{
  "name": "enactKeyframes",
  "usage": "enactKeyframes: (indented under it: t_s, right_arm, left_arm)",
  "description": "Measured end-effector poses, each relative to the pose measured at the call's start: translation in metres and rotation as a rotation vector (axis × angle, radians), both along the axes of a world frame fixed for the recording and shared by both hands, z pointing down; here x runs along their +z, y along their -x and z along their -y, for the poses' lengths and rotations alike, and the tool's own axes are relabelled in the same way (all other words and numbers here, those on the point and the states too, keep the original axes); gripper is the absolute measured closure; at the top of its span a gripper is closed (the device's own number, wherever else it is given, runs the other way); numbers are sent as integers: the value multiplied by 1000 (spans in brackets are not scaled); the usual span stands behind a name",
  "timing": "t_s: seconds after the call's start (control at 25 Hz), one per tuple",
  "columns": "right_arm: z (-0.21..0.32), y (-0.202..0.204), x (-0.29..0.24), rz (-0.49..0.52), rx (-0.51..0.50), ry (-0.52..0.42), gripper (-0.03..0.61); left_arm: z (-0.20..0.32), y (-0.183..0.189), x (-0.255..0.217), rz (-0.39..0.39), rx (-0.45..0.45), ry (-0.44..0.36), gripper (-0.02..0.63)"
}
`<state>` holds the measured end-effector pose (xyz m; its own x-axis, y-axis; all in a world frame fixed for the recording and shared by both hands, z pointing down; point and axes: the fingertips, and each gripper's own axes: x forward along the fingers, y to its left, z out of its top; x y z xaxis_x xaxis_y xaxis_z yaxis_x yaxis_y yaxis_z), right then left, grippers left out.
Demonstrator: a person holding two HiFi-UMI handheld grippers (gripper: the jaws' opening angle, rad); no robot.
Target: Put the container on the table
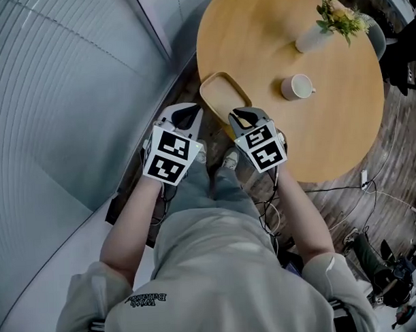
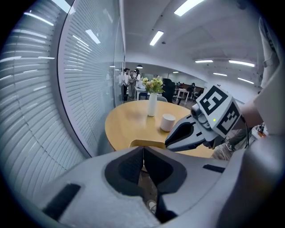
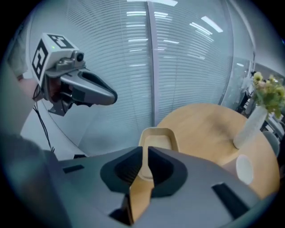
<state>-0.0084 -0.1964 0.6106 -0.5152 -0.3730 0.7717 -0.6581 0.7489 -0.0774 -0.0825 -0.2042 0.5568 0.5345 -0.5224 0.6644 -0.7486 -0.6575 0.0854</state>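
The container (image 1: 221,95) is a shallow tan wooden tray lying across the left edge of the round wooden table (image 1: 329,130), with part of it hanging past the rim. My right gripper (image 1: 242,116) is shut on its near rim; in the right gripper view the container (image 3: 156,138) runs away from the jaws (image 3: 145,164). I cannot tell whether it rests on the tabletop or hangs just above it. Left of the tray, off the table, my left gripper (image 1: 186,116) is shut with nothing in it. Its own view has the jaws (image 2: 143,153) closed and the container's edge (image 2: 147,143) just beyond.
A white cup (image 1: 298,86) stands mid-table, and a white vase of flowers (image 1: 314,36) stands behind it. A ribbed glass wall (image 1: 69,85) runs along the left, close to the table. Cables (image 1: 345,191) and bags lie on the floor at right.
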Motion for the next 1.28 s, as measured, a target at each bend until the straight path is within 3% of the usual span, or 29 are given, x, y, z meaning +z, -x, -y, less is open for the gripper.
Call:
enactKeyframes:
  t_s: [0.6,1.04,1.28]
  right_arm:
    - [31,-75,-212,166,216,-461,538]
    - [9,-133,-298,297,387,-652,540]
    - [-16,-145,-346,367,413,-682,540]
  left_arm:
    - [34,-30,-139,-29,56,-293,592]
    - [23,-50,-257,-134,86,-536,592]
    - [12,-64,-276,-143,121,-583,592]
